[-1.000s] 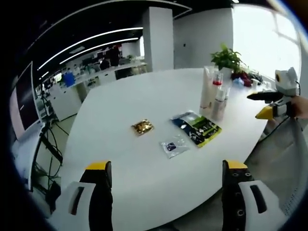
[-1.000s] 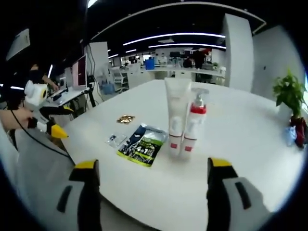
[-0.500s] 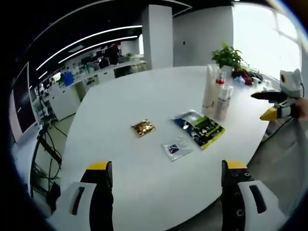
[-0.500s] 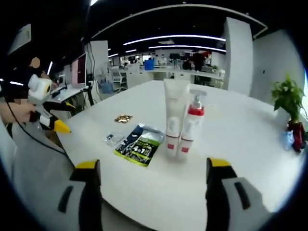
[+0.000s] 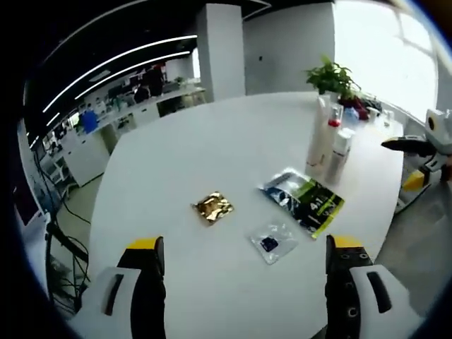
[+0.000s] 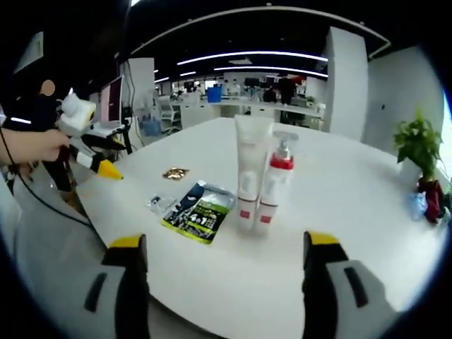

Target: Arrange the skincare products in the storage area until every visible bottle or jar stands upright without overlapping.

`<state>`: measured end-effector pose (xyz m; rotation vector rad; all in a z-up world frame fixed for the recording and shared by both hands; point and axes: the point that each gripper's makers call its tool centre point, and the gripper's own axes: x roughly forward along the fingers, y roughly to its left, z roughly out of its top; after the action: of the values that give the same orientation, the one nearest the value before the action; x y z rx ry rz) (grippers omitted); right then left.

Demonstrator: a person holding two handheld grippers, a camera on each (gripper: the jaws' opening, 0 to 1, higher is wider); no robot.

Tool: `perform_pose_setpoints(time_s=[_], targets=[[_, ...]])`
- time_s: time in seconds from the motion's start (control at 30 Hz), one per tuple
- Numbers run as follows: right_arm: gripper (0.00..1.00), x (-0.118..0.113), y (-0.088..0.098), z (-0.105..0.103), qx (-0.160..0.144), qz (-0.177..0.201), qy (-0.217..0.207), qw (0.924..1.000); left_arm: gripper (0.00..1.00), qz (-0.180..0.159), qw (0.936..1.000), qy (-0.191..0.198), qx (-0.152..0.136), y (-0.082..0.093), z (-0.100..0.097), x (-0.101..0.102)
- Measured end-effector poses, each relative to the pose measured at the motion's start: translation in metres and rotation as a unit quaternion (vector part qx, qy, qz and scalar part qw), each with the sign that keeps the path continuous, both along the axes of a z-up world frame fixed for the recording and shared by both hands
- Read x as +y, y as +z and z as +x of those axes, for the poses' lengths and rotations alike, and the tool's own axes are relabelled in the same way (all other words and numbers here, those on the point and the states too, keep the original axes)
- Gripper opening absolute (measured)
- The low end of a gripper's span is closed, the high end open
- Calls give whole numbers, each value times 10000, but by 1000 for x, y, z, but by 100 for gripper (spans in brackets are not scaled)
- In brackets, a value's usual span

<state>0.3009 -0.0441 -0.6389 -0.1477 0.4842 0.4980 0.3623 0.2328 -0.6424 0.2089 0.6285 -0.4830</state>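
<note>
Left gripper view looks down along the left gripper [image 5: 244, 282], its two yellow-tipped jaws spread wide over the near edge of a white table [image 5: 212, 162] with nothing between them. On the table lie a gold foil sachet [image 5: 214, 207], a small clear sachet [image 5: 272, 242] with a dark patch, and a dark blue and green packet [image 5: 304, 201]; its print reads something like "4 in 1", the rest too small to make out. Beyond the packet a white tube [image 5: 318, 138] and a pump bottle [image 5: 337, 153] stand upright, close together. A potted plant [image 5: 330, 76] stands further back. At the right edge the other gripper is cut off by the rim.

Right gripper view shows the right gripper [image 6: 226, 282], jaws likewise wide apart and holding nothing, in front of the table [image 6: 339, 191]. The tube [image 6: 250, 169] and the red-collared pump bottle [image 6: 272, 183] stand side by side, apparently touching, each with a red band whose lettering is unreadable. The packet [image 6: 200, 212] lies just beside them, both sachets [image 6: 162, 204] beyond. A hand [image 6: 35, 145] holds the left gripper at the left; its jaw gap cannot be told from here.
</note>
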Motion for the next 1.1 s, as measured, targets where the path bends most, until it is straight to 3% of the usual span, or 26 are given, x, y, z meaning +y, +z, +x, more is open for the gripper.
perform_pose_setpoints(time_s=[0.2,0.6,0.97,1.1], targets=[[91,1,-1,0,47,11,-26,10000,93,36,10000,-48,79,-3,21,2],[88,0,-1,0,65,15,-81,9999,92,82,9990,-117,417,-24,38,1],[87,-3,-1,3,112,177,-235,9995,91,127,9954,-143,937,-51,55,-5],[87,-4,-1,3,145,230,-285,9992,88,42,9942,172,1057,-60,65,-3]])
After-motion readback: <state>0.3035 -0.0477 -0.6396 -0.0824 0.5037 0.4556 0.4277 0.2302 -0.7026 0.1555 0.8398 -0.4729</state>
